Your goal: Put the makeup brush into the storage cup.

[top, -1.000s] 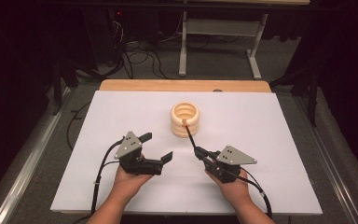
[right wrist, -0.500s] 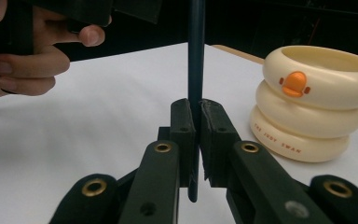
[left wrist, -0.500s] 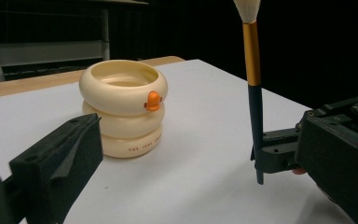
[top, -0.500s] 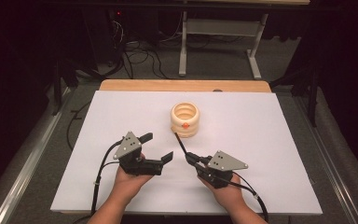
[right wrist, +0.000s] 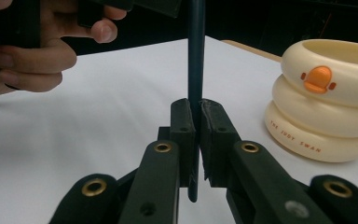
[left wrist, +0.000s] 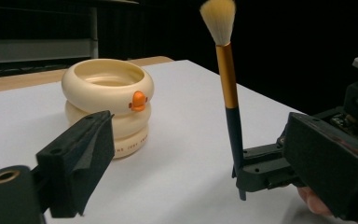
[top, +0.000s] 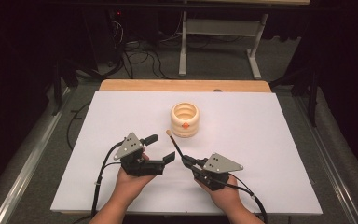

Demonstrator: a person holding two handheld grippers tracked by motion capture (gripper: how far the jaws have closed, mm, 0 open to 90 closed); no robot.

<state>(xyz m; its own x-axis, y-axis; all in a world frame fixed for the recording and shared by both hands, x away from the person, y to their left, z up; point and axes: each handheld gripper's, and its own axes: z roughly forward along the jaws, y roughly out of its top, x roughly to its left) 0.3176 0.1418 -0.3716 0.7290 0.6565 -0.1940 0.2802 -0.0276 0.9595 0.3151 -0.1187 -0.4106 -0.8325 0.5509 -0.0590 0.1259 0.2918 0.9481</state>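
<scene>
Clenching the brush (top: pixel 175 145) by its dark handle in the right gripper (top: pixel 185 160), bristles tilting toward 11 o'clock, just short of the cream duck cup (top: pixel 185 120) at 12. Narrowing the released left gripper (top: pixel 159 148) just now, pressing nothing yet. Next, probably: reaching around the handle toward 3 o'clock and squeezing before loosening the right.

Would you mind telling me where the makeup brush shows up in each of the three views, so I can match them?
High view: the brush lies centre, slanting from the right gripper up-left toward the cream holder.
Left gripper view: right of centre, upright, bristles at the top edge.
Right gripper view: its dark handle rises at centre, clamped.
Shared landmark: the cream holder with the orange beak.
</scene>
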